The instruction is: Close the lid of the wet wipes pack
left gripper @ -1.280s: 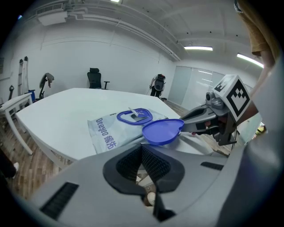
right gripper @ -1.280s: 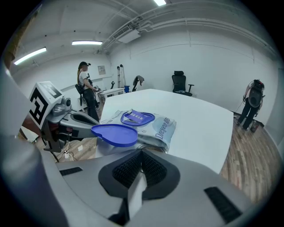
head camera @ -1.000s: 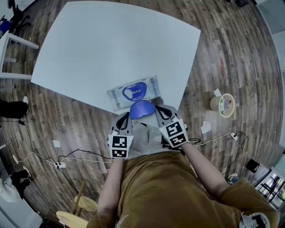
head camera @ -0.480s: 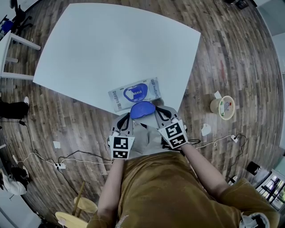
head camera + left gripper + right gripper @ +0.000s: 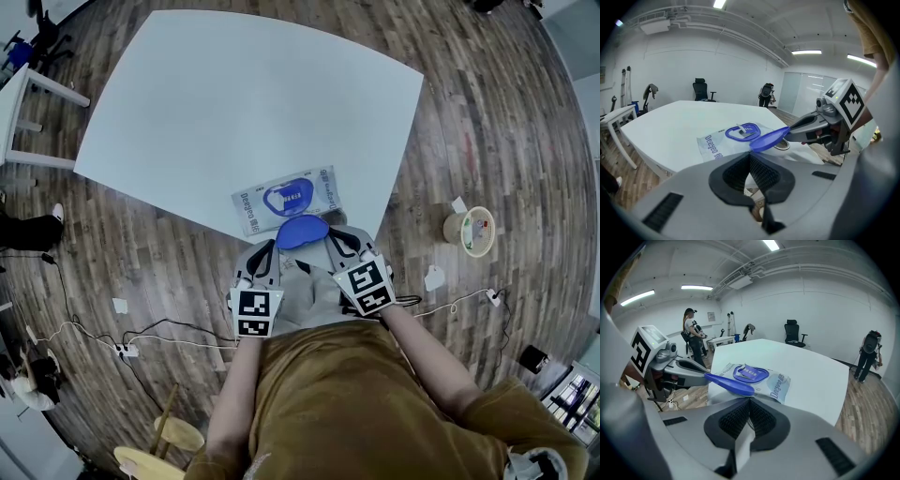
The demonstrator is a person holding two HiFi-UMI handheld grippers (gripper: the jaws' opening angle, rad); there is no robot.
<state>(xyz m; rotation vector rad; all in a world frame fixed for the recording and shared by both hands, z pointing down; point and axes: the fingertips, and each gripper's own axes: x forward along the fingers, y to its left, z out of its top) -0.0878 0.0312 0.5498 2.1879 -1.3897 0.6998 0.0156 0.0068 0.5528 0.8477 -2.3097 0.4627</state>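
The left gripper [image 5: 264,253] has its jaws pressed together on nothing, its tip at the left end of the open blue lid [image 5: 300,231]; the wet wipes pack [image 5: 286,199] lies flat at the near edge of the white table [image 5: 244,103], with the lid swung out past that edge; the right gripper [image 5: 337,240], jaws likewise together and empty, sits at the lid's right end.
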